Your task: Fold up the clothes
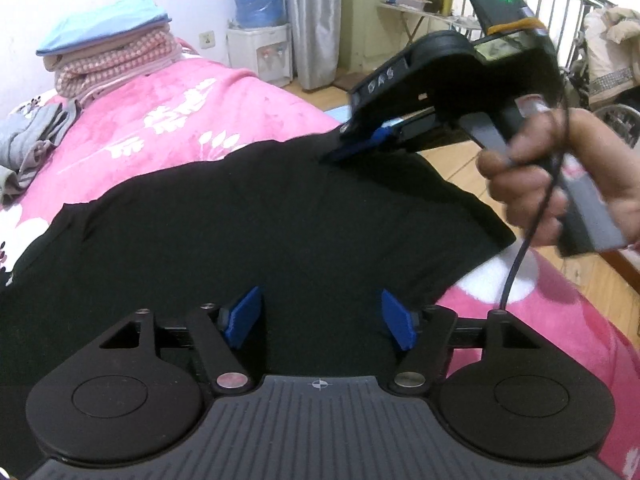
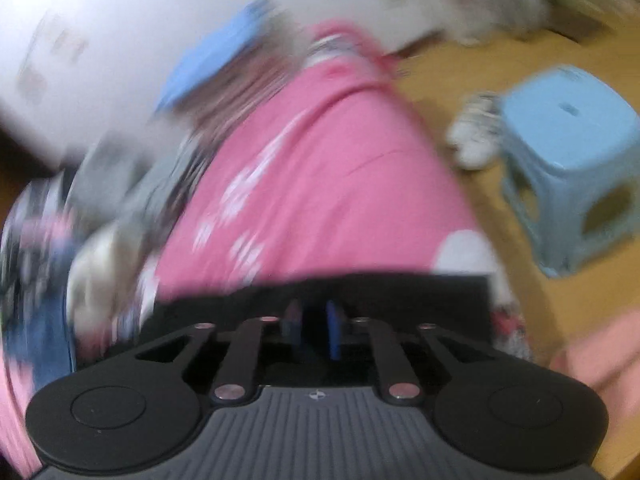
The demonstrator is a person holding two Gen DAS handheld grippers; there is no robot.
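Observation:
A black garment (image 1: 248,216) lies spread on a pink flowered blanket (image 1: 180,112) on the bed. My left gripper (image 1: 322,316) hangs over its near part, open, the blue pads (image 1: 244,316) wide apart with black cloth below and between them. At the garment's far right edge a hand (image 1: 560,184) holds my right gripper (image 1: 340,148), which is shut on the cloth; the fabric rises to a small peak there. The right wrist view is blurred: my right gripper (image 2: 314,320) has its pads nearly together at the black garment's (image 2: 400,292) edge.
A folded stack with a blue cloth (image 1: 104,24) on a checked blanket (image 1: 120,64) sits at the bed's far left, grey clothes (image 1: 36,136) beside it. A water dispenser (image 1: 260,40) stands behind. Right of the bed are wooden floor and a light blue stool (image 2: 572,168).

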